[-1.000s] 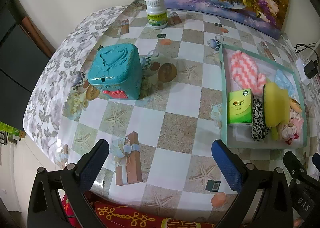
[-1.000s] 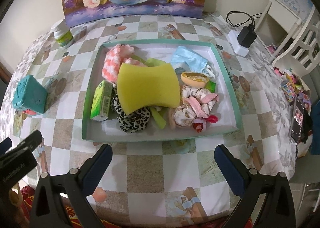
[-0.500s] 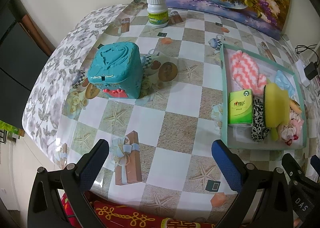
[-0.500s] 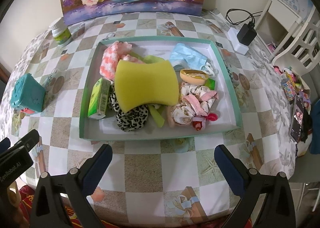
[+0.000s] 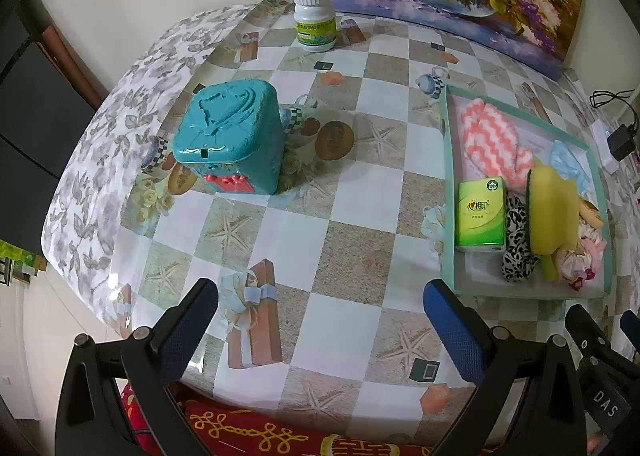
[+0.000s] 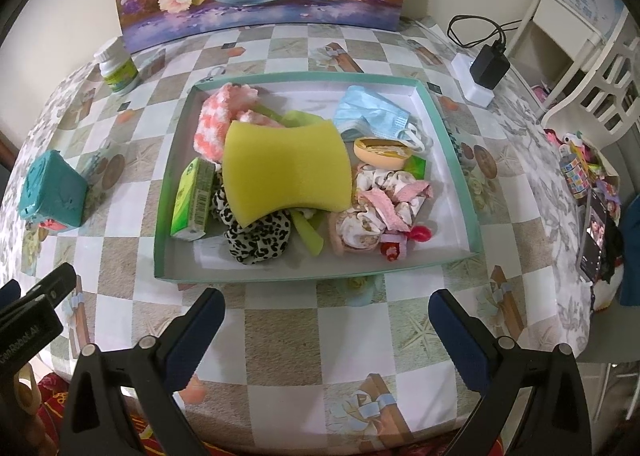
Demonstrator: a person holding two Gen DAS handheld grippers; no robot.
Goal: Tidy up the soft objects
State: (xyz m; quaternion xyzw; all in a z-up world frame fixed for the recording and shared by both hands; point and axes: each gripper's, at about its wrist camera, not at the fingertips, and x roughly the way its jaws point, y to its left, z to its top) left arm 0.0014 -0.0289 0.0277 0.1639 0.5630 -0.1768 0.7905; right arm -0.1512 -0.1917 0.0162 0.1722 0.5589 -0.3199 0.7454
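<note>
Both grippers were held spread wide, nothing clamped: left gripper (image 5: 320,320), right gripper (image 6: 326,320), above near table (image 6: 280,336) edge. Yellow sponge (image 6: 286,172) was piled on soft items inside green tray (image 6: 312,279), beyond right gripper. Teal box (image 5: 230,140) was seen far left.

- Teal-rimmed tray (image 6: 456,160), shallow with a white floor, flat on the bench and holding all the soft things.
- Yellow sponge (image 6: 286,176), waisted in shape, lying tilted on top of the pile at the tray's centre.
- Pink-and-white fuzzy sock (image 6: 216,120), bunched in the far-left corner, partly under the sponge.
- Green tissue pack (image 6: 194,196), on its side along the left wall.
- Leopard-print scrunchie (image 6: 258,238), near-left of centre, half under the sponge.
- Blue face mask (image 6: 370,118), crumpled at the far right.
- Pink floral fabric bundle (image 6: 380,208), right of the sponge.
</note>
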